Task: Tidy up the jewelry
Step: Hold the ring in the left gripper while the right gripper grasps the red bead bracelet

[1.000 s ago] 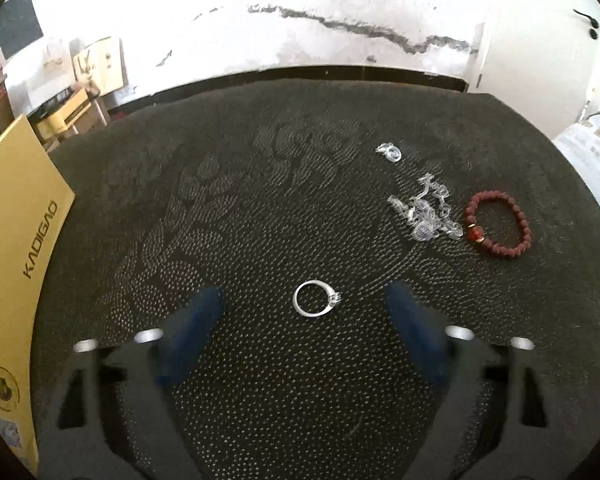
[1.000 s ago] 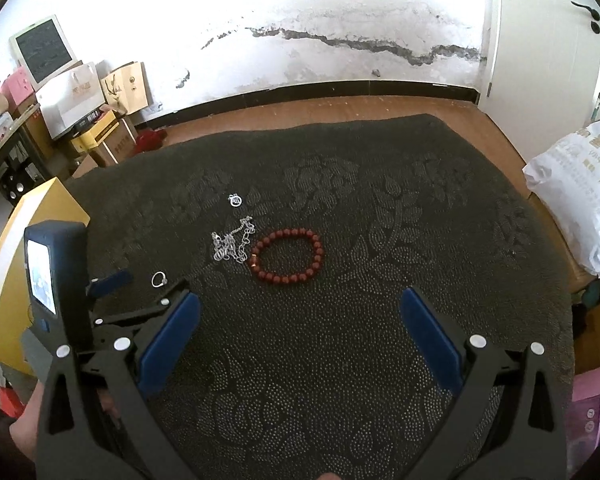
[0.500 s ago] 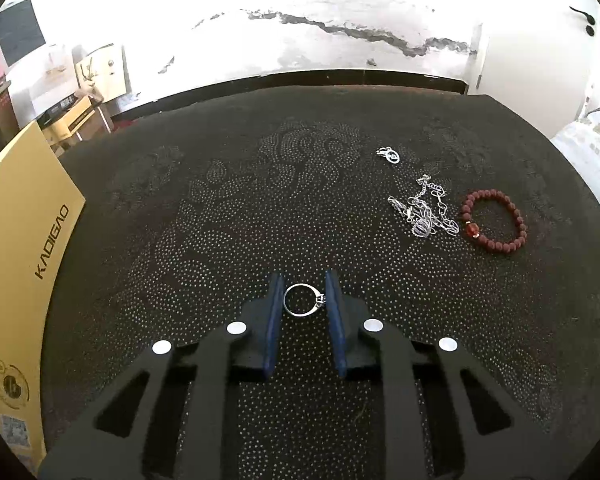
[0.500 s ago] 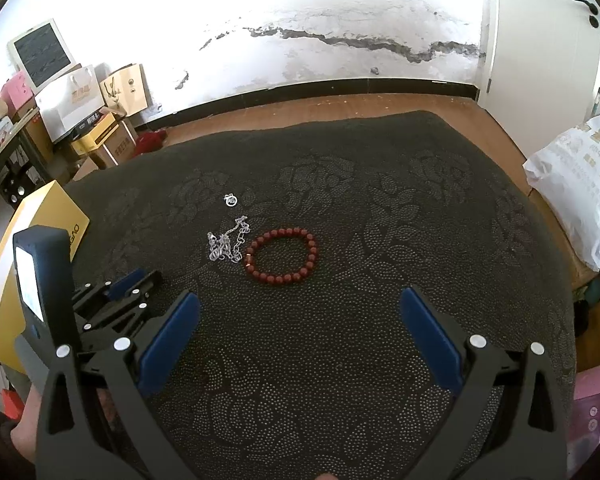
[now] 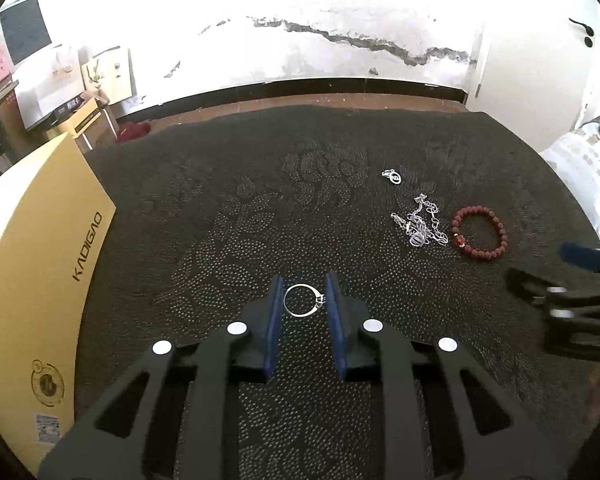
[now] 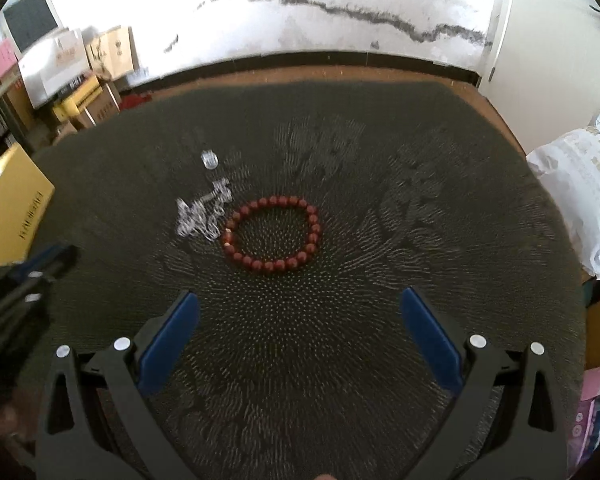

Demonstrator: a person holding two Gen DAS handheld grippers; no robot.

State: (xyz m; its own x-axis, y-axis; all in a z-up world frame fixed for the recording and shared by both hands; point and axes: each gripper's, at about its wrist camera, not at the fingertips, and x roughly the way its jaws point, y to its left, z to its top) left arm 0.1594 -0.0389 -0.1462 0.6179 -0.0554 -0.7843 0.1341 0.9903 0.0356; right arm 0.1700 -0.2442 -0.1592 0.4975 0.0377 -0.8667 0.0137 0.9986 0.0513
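My left gripper (image 5: 303, 300) is shut on a silver ring (image 5: 302, 300) with a small stone, held between its blue pads above the dark carpet. A tangled silver chain (image 5: 419, 225), a small silver pendant (image 5: 392, 176) and a red bead bracelet (image 5: 479, 233) lie on the carpet to the right. In the right wrist view the red bead bracelet (image 6: 273, 233) lies just ahead of my open, empty right gripper (image 6: 300, 328). The silver chain (image 6: 201, 216) lies to the bracelet's left and the pendant (image 6: 209, 159) lies beyond the chain. The view is motion-blurred.
A yellow cardboard box (image 5: 32, 264) stands at the carpet's left edge. The right gripper (image 5: 572, 304) shows at the right of the left wrist view. A white printed bag (image 6: 580, 184) lies off the carpet at right. Boxes and a monitor (image 6: 28, 16) stand at far left.
My left gripper closed on the ring and lifted it off the carpet. My right gripper moved forward and down toward the red bracelet, still open.
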